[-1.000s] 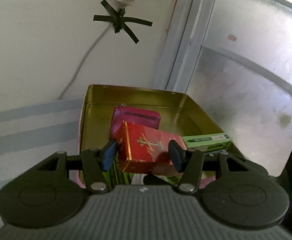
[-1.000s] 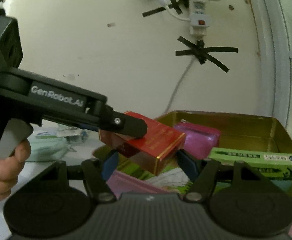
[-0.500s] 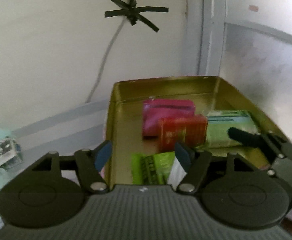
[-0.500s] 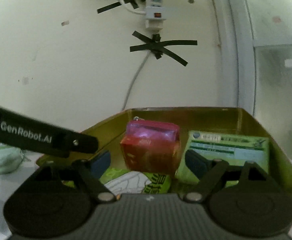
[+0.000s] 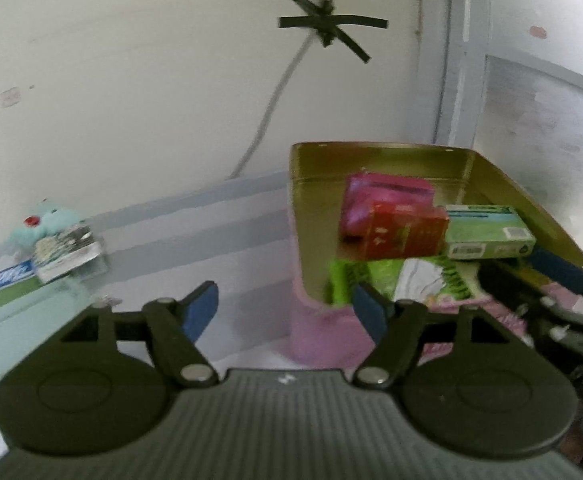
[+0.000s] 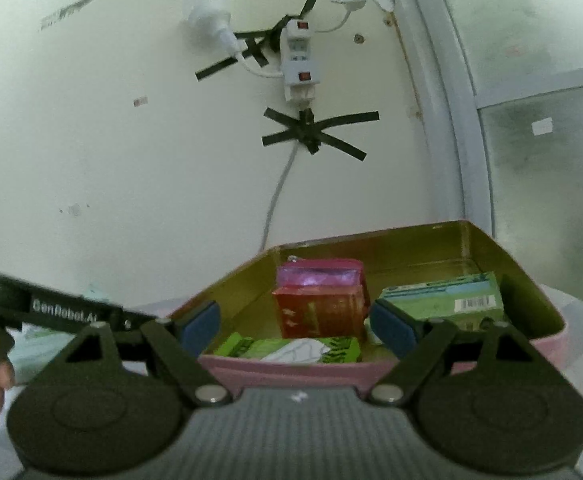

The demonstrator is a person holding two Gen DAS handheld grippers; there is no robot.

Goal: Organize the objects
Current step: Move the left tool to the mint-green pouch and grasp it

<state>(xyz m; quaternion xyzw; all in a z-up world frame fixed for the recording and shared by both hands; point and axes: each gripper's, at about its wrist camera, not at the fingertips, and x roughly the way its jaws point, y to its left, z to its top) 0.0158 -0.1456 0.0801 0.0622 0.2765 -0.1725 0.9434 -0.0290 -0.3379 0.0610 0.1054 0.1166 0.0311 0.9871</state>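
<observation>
Gold-lined, pink-sided rectangular tin [image 6: 531,300] holds a red cardboard box with gold print [image 6: 323,312] upright against a magenta zip pouch [image 6: 317,276], a pale green barcoded carton [image 6: 447,298] to its right and a lime-green packet [image 6: 291,348] at the tin's near wall. Both the left gripper [image 5: 283,308] and right gripper [image 6: 295,326] stand wide and empty near the tin, so a placing step looks done. Next likely calls for the toothpaste carton [image 5: 1,280] well left of the tin; only "GenRobot.AI" on the left gripper's arm is legible.

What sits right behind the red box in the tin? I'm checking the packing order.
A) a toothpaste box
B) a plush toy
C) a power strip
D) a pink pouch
D: the pink pouch stands directly behind the red box inside the tin.
</observation>
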